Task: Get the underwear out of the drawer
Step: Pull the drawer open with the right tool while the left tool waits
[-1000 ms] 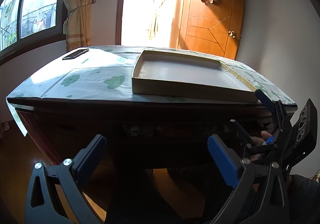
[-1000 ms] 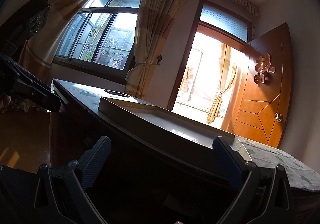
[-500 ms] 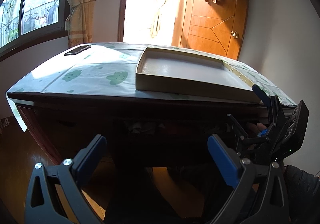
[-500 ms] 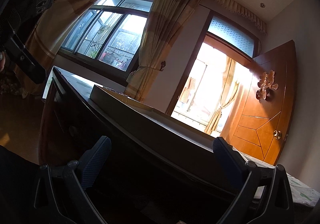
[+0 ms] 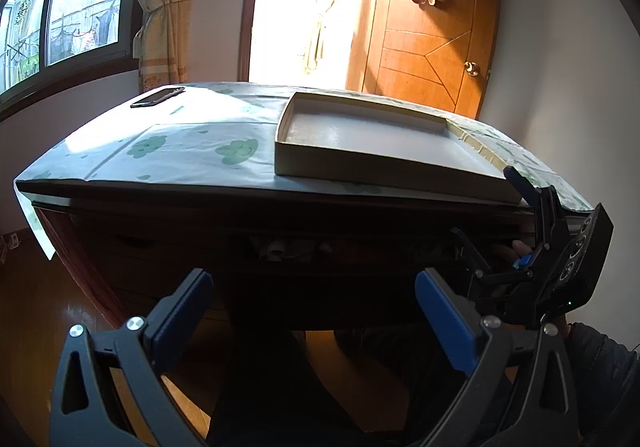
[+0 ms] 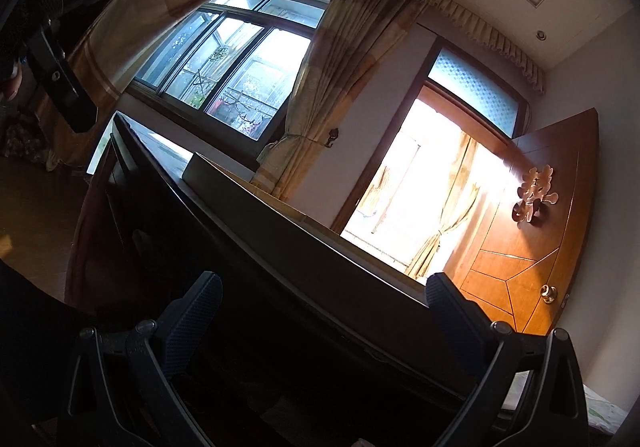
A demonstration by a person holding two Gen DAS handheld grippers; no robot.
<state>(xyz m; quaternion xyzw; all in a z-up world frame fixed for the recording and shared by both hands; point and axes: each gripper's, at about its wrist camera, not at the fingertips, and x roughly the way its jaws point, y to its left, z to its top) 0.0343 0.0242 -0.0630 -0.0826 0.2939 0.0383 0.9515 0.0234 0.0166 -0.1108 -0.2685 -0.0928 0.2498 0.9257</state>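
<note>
A dark wooden desk (image 5: pixel 168 259) has a drawer (image 5: pixel 288 247) under its top that stands slightly ajar. Pale bits of fabric (image 5: pixel 276 247) show in the gap, too dim to identify. My left gripper (image 5: pixel 312 295) is open and empty, below and in front of the drawer. My right gripper (image 5: pixel 488 207) is open at the desk's right front corner, held by a hand (image 5: pixel 520 247). Seen from the right wrist, the right gripper (image 6: pixel 324 299) is open, with the desk's dark front edge (image 6: pixel 280 247) running between its fingers.
A cloth with green prints (image 5: pixel 180 151) covers the desk top. A shallow cardboard tray (image 5: pixel 400 167) sits on it at right and a black phone (image 5: pixel 158 97) at the far left. Behind are a window, curtains and a wooden door (image 5: pixel 432 47). Wooden floor lies below.
The right gripper has dropped lower and tipped upward, closing in on the desk's front edge. The left gripper has risen slightly and holds its place in front of the drawer.
</note>
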